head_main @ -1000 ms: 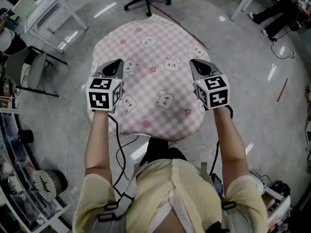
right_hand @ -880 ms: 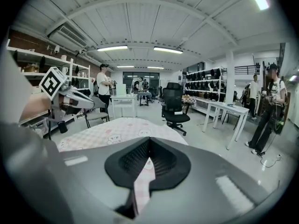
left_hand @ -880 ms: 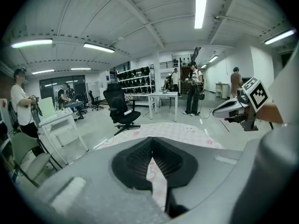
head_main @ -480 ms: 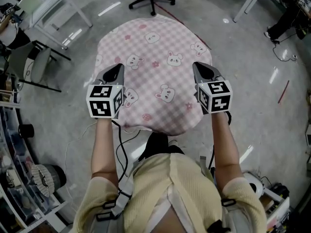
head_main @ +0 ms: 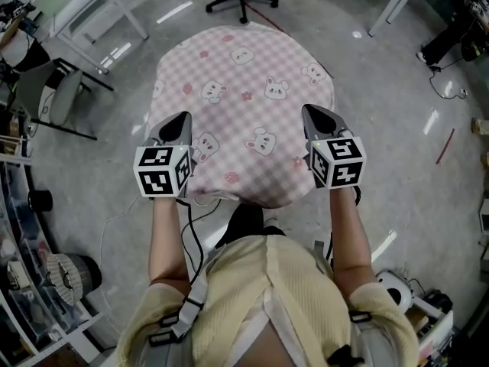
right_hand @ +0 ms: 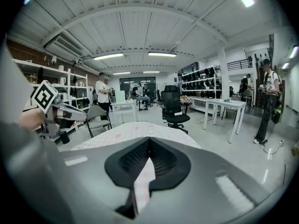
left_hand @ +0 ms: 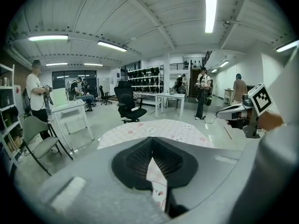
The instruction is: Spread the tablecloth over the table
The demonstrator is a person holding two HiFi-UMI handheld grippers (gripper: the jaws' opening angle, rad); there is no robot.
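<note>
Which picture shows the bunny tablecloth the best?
The head view: it looks down on nearly the whole pink checked tablecloth, bunnies and all. The two gripper views see it only low and squashed flat, plus the strip that the left gripper and the right gripper each pinch in their jaws.

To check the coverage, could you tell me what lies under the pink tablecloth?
The pink tablecloth hides whatever it covers: no table surface shows. Only grey floor shows around it.

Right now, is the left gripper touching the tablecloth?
Touching. The left gripper view shows the left gripper with its jaws closed on a fold of the pink checked tablecloth, the cloth pinched between them.
</note>
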